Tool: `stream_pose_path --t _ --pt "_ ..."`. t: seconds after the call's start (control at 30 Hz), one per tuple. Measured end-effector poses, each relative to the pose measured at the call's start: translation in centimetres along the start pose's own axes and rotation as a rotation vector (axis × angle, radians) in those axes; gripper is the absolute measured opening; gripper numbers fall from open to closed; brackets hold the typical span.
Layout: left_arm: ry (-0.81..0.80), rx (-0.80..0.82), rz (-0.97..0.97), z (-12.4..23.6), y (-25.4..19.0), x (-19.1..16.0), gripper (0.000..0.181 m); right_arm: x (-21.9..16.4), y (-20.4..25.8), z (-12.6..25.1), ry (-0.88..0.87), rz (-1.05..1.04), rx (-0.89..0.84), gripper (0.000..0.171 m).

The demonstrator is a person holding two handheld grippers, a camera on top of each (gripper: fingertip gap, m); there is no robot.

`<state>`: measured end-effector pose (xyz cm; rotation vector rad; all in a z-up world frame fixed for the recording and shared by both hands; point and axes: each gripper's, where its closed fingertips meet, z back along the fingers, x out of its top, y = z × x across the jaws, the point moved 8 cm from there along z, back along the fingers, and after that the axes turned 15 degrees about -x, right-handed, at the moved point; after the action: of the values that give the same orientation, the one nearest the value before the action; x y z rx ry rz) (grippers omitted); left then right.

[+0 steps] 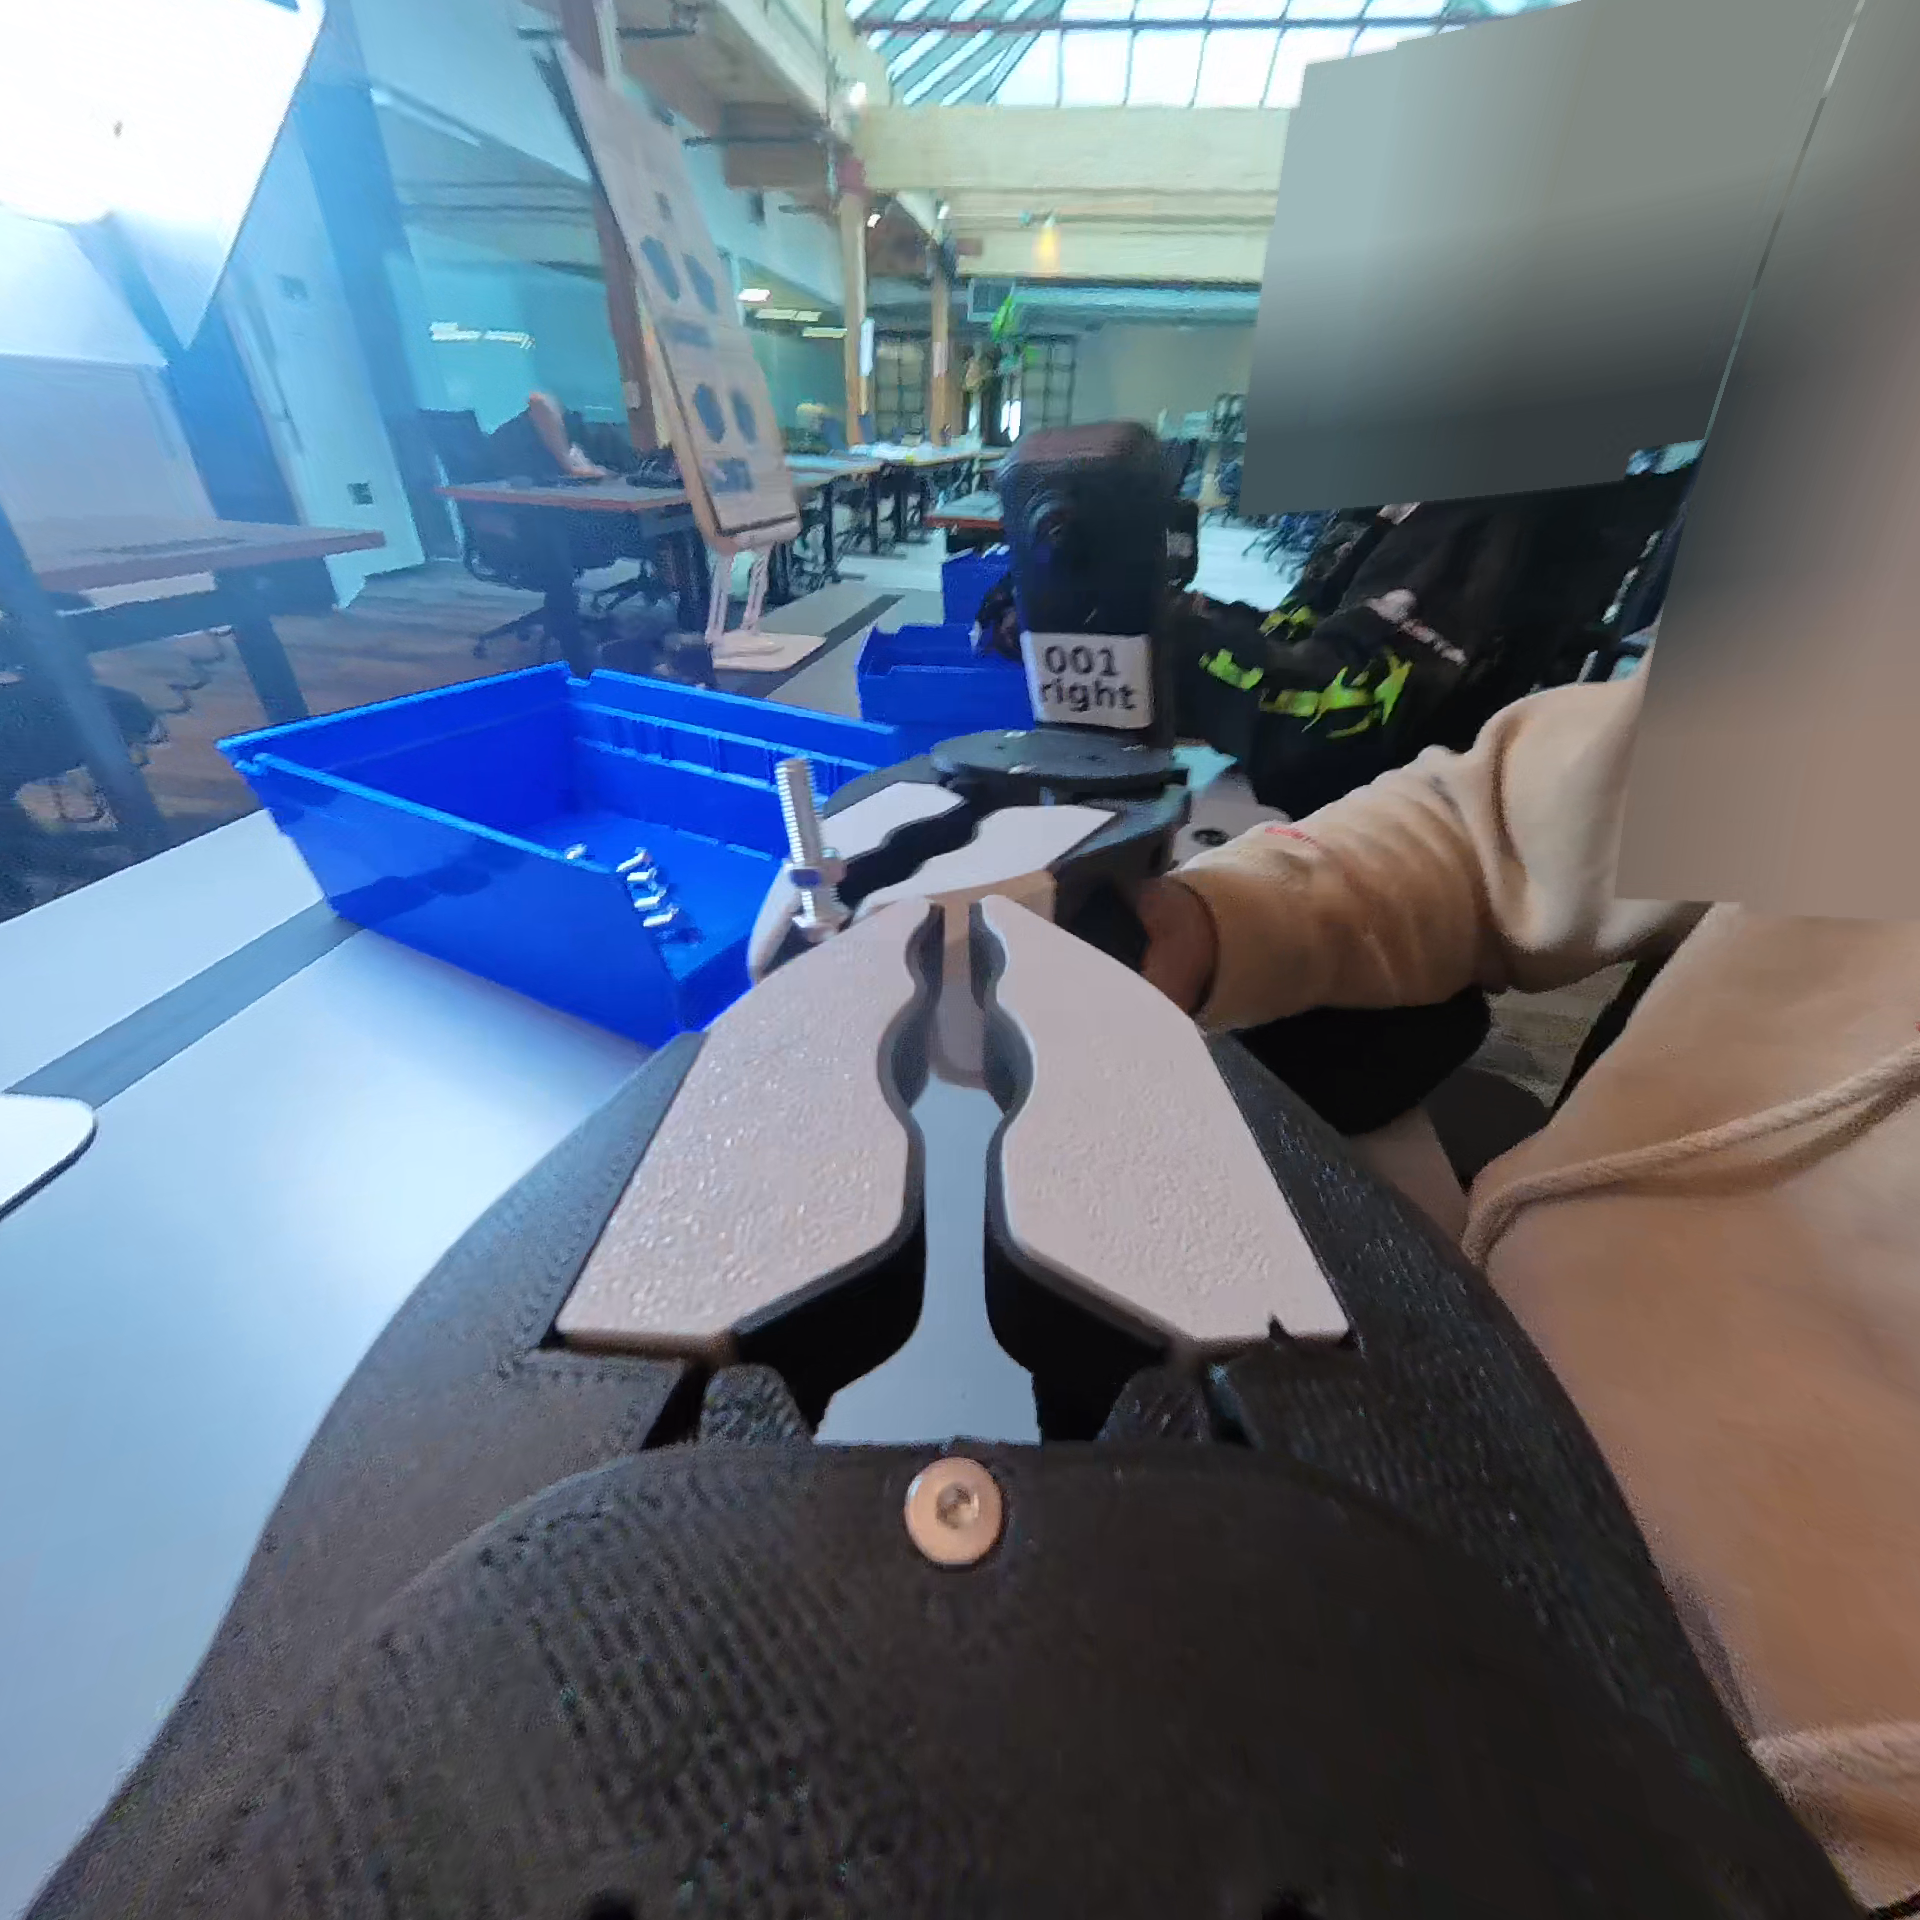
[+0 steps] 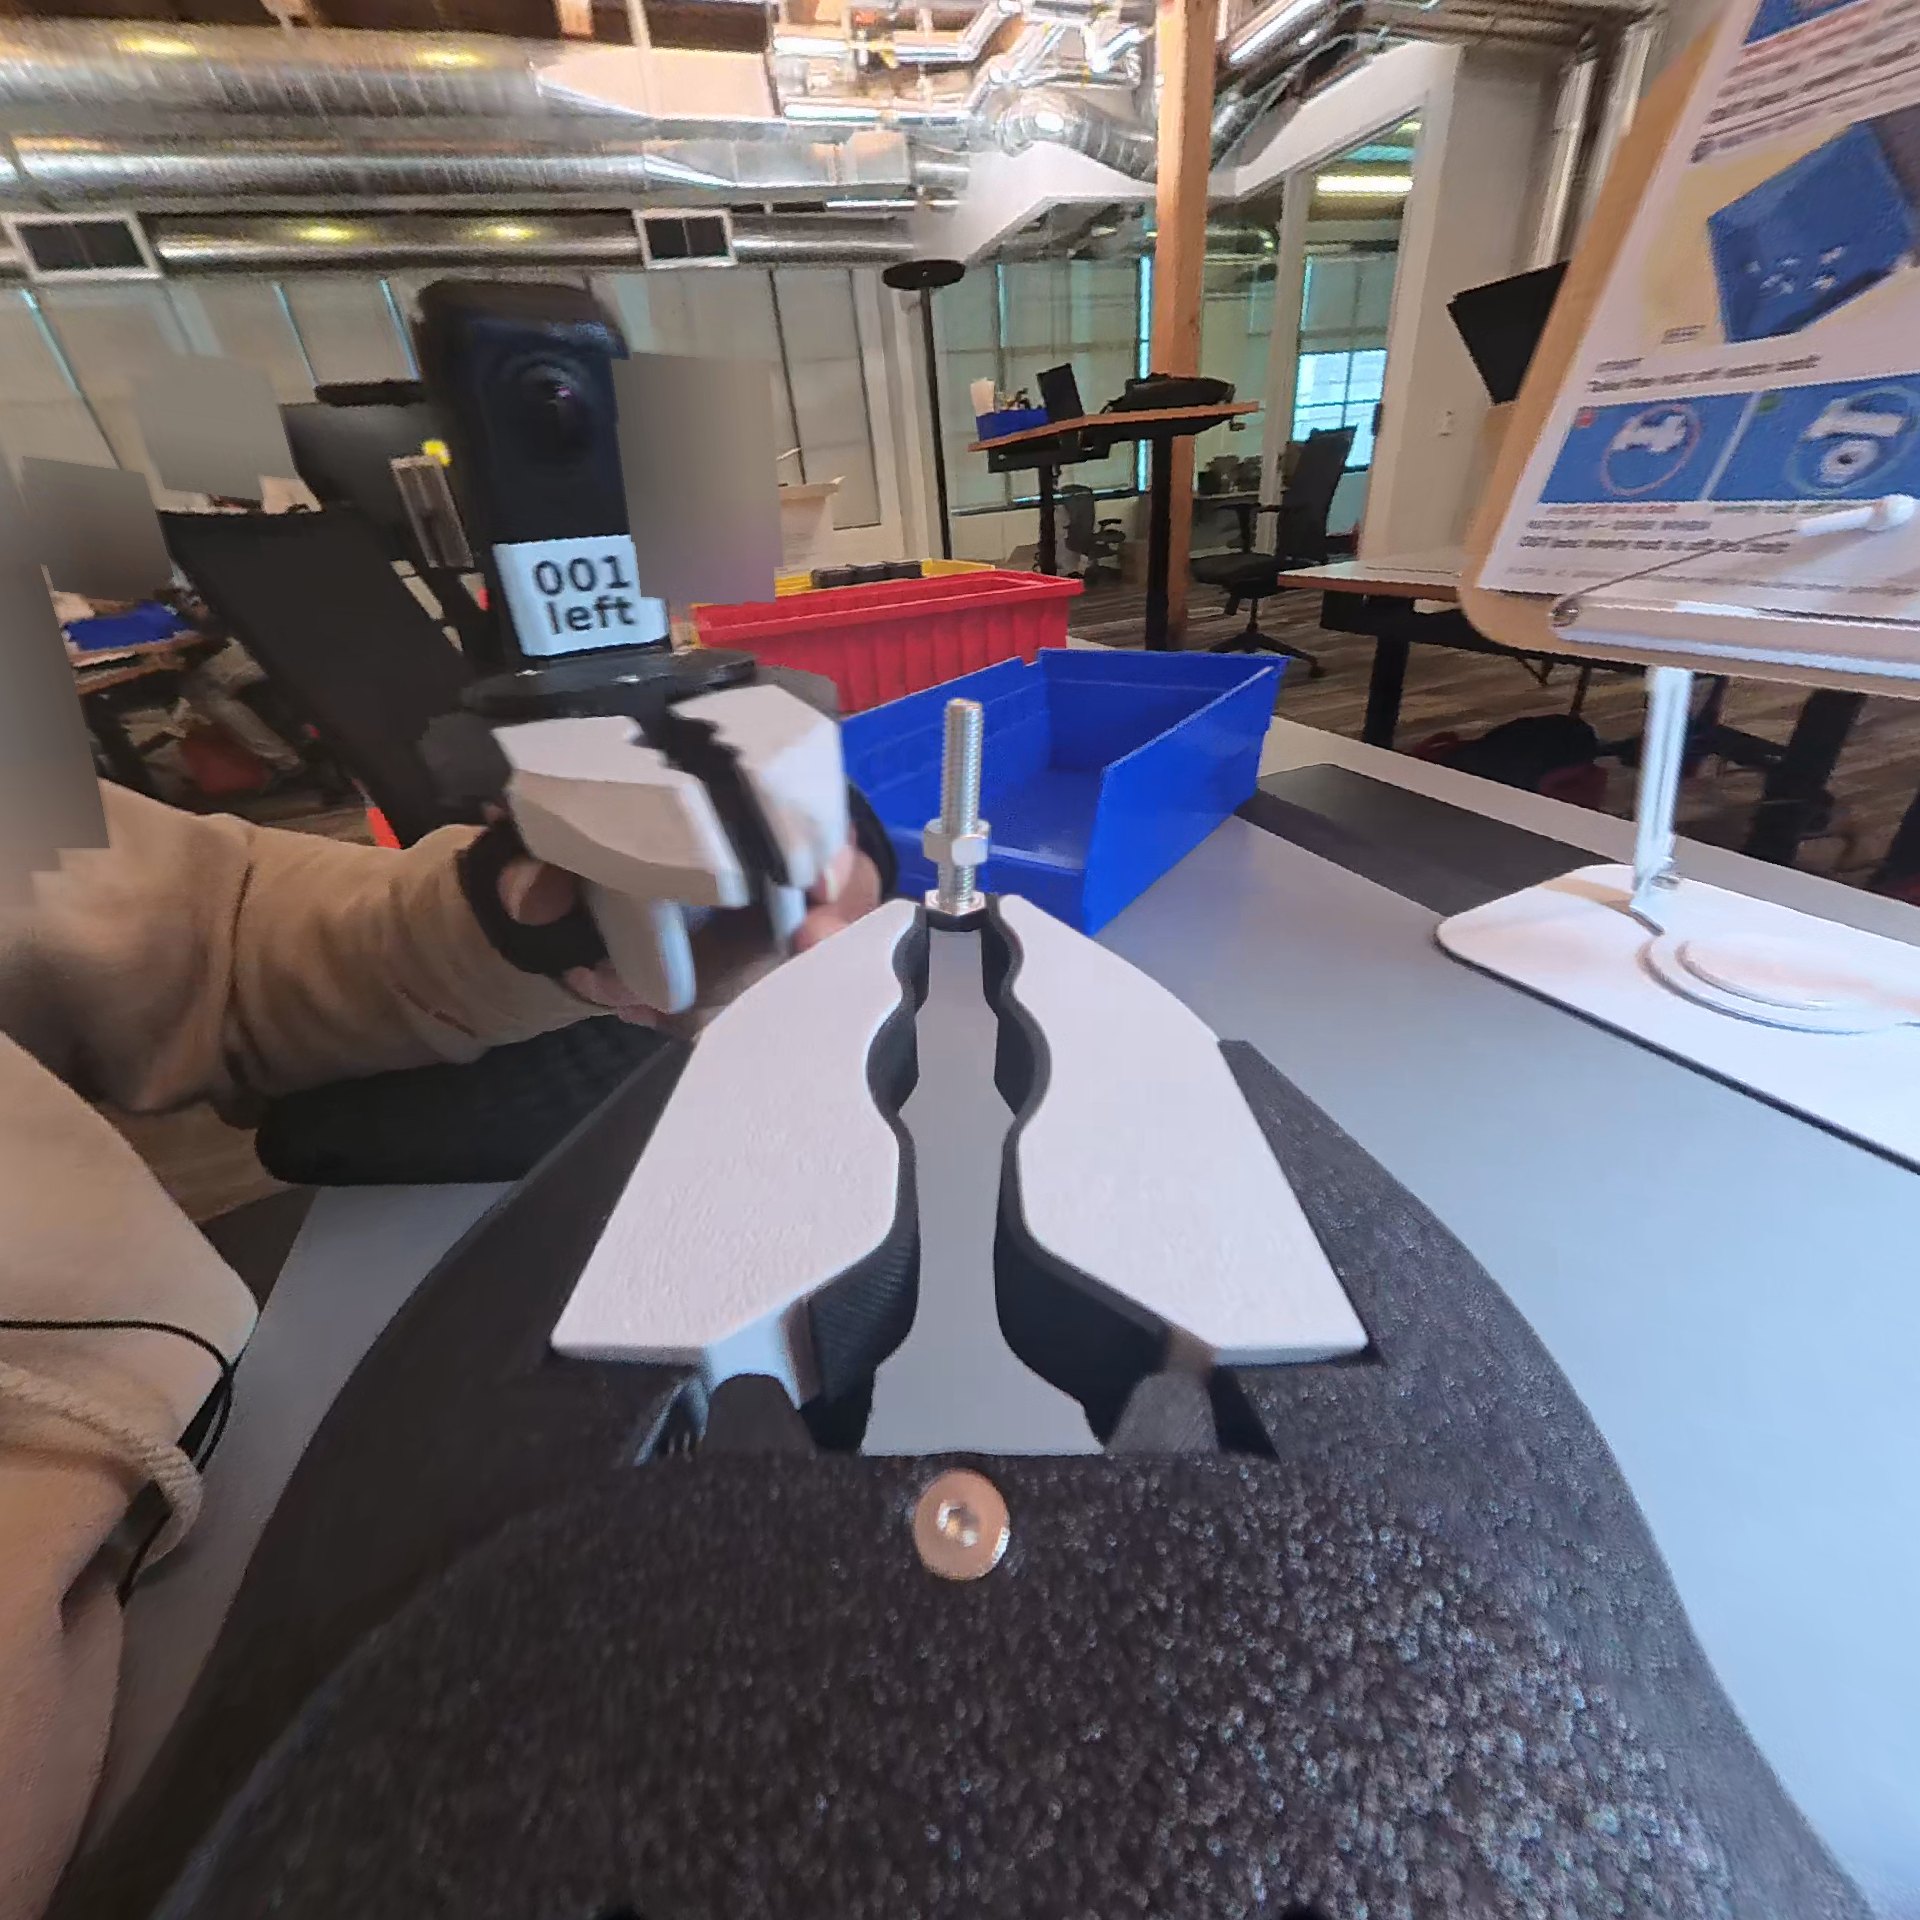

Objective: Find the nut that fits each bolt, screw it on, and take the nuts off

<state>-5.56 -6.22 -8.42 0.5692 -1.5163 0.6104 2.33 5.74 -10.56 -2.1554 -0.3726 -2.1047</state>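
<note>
Each cam sits close behind its own tongs, low over worktop [image 2: 1455,1091], facing the other. Left cam looks right, right cam looks left; both share blue bin [image 1: 499,790] [image 2: 1143,790] & upright bolt [image 1: 805,842] [image 2: 961,800].

The right hand-held gripper [image 2: 958,914] is pointing forward and level, its white fingers [image 2: 790,1122] closing in to a narrow gap, and their tips are pinching the lower end of an upright bolt [image 2: 961,790]. In the left wrist view, a hand [image 1: 1174,940] in a beige sleeve [image 1: 1434,831] is gripping its handle from behind. The left hand-held gripper [image 1: 958,914] is hanging just beside the right one, aiming towards it; its jaws are nearly together with nothing visible between them. In the right wrist view, a hand [image 2: 540,914] in a dark fingerless glove is wrapping around its grip, forearm reaching in from the left.
</note>
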Motion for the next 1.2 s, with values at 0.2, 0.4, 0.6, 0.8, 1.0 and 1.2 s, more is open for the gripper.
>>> stream_pose_path --t 0.2,0.4,0.6,0.8,1.0,1.2 --pt "-0.029 0.124 0.01 0.4 1.2 0.1 0.024 0.0 0.3 0.1 -0.001 0.019 0.016 0.009" --pt "-0.013 0.074 0.012 0.0 0.6 0.0 0.019 -0.2 0.6 -0.1 0.007 0.03 0.014 0.009" --pt "-0.047 0.104 -0.001 0.4 0.8 0.3 0.018 -0.1 0.1 0.0 0.013 0.02 -0.001 0.009" --pt "-0.001 0.095 0.011 -0.1 0.8 -0.3 0.026 -0.4 0.5 -0.3 0.03 0.027 0.012 0.009" --pt "-0.033 0.119 -0.012 0.3 0.9 0.0 0.021 -0.1 -0.3 -0.1 0.028 0.015 -0.027 0.009" --pt "0.002 0.107 0.007 -0.4 0.7 -0.5 0.03 -0.3 0.4 -0.3 0.039 0.026 -0.011 0.009"
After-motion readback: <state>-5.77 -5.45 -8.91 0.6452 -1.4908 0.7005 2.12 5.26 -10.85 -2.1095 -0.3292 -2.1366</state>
